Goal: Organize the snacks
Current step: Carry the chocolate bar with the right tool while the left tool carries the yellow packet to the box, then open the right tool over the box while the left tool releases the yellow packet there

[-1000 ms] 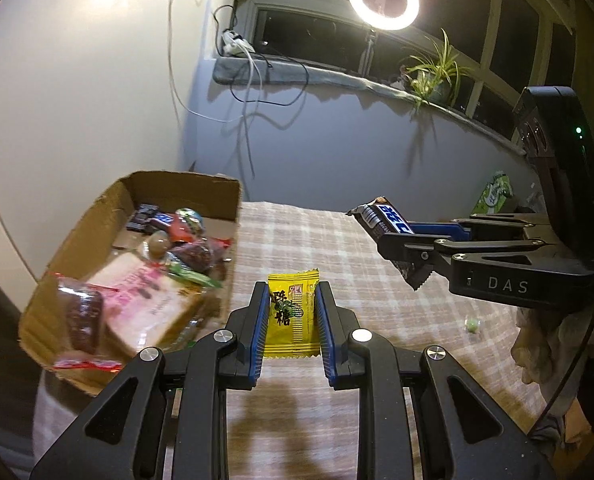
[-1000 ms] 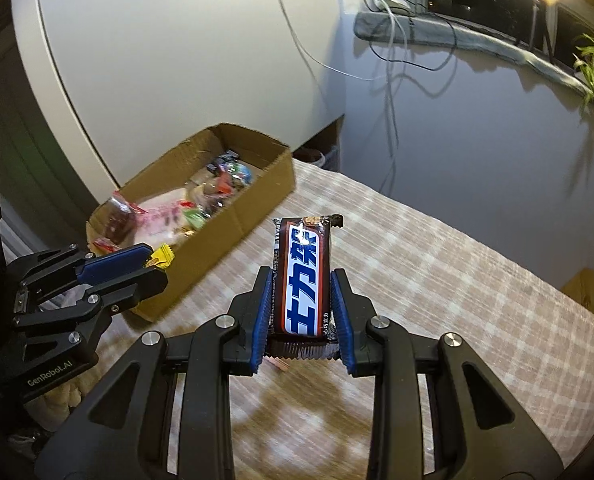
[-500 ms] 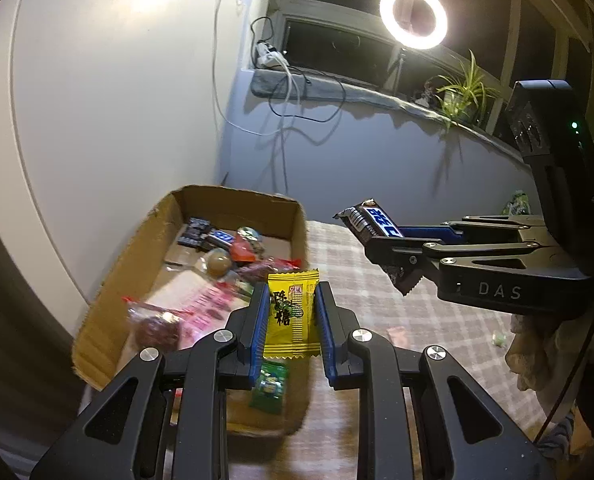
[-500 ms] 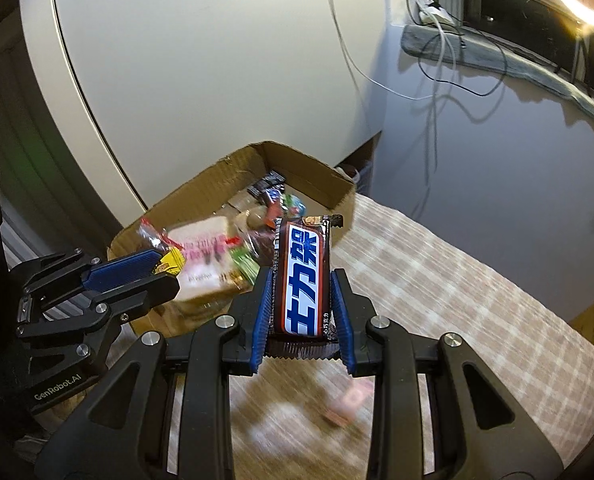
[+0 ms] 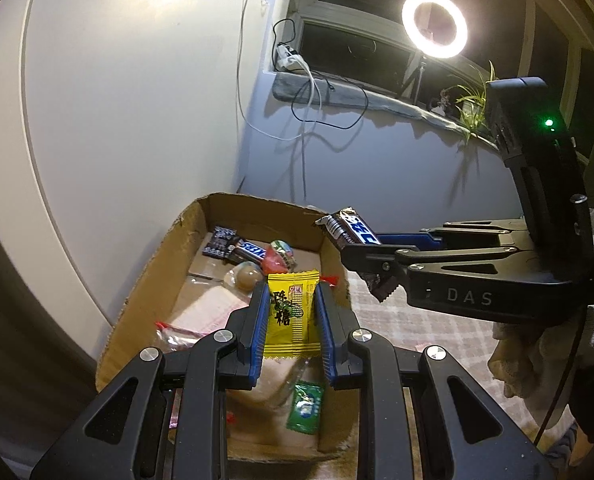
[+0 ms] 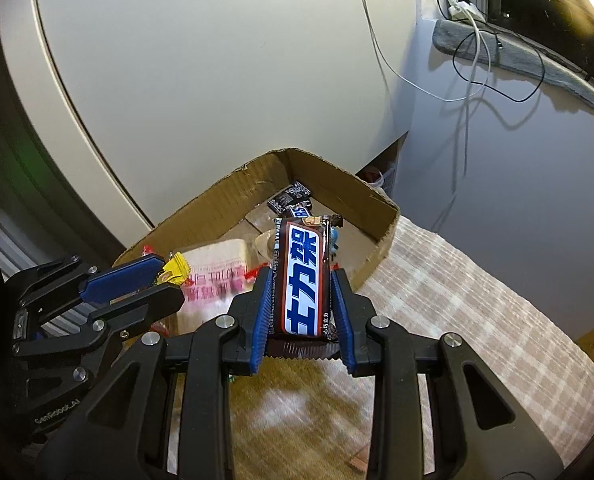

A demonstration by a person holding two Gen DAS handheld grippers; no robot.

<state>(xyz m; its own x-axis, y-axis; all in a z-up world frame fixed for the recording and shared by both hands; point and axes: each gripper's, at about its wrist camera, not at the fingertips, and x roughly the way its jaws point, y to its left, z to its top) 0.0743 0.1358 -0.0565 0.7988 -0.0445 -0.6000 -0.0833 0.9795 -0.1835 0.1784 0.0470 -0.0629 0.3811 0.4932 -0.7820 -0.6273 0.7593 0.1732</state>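
Two snacks I hold now: one yellow candy packet (image 5: 292,316) clamped in my left gripper (image 5: 291,330) above the cardboard box (image 5: 157,268), and one chocolate bar (image 6: 303,280) clamped in my right gripper (image 6: 302,312) beside it.

The cardboard box (image 5: 153,276) is sitting at the table's (image 6: 457,300) corner by the wall, snacks piling inside. Both grippers are hanging over it, the left gripper (image 5: 291,320) left of the right gripper (image 6: 301,304).

Cardboard box (image 5: 149,280): matt, corrugated edges. Yellow candy wrapper (image 5: 291,316) and chocolate bar wrapper (image 6: 303,280): glossy plastic film. Tablecloth (image 6: 457,304): woven checked cloth.
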